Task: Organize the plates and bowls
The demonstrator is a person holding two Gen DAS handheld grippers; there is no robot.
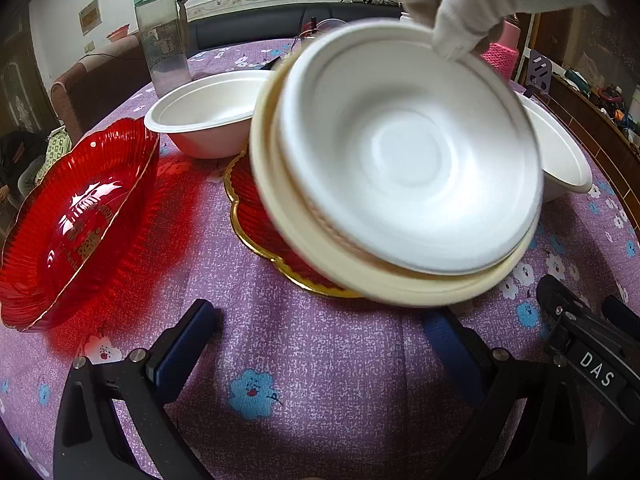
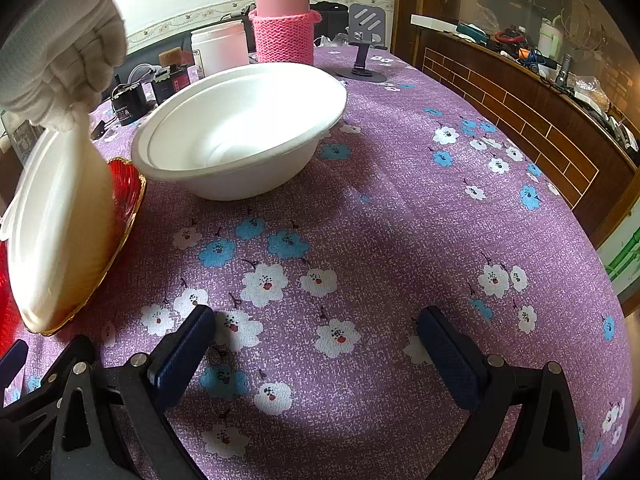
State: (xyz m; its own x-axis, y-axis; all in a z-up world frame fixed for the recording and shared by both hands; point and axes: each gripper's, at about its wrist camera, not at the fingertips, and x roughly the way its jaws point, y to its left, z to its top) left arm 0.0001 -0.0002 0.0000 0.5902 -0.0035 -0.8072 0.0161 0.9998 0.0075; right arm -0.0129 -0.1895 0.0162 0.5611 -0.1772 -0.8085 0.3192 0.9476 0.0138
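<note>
A gloved hand (image 1: 452,8) grips the top rim of two nested bowls (image 1: 404,160), a white one inside a cream one, and holds them tilted on edge. Their lower edge is over a red gold-rimmed plate (image 1: 256,224). The right wrist view shows the same tilted bowls (image 2: 52,232) and plate (image 2: 124,184) at the left. My left gripper (image 1: 320,316) is open just in front of the bowls, holding nothing. My right gripper (image 2: 316,316) is open above bare cloth, well short of a white bowl (image 2: 240,132). A red glass bowl (image 1: 76,220) and another white bowl (image 1: 204,116) stand at the left.
A purple flowered cloth (image 2: 400,220) covers the round table. At the back stand a green-lidded jar (image 1: 162,36), a pink knit-sleeved flask (image 2: 284,28), a white tub (image 2: 220,50) and a phone stand (image 2: 364,40). A wooden sideboard (image 2: 520,92) runs along the right.
</note>
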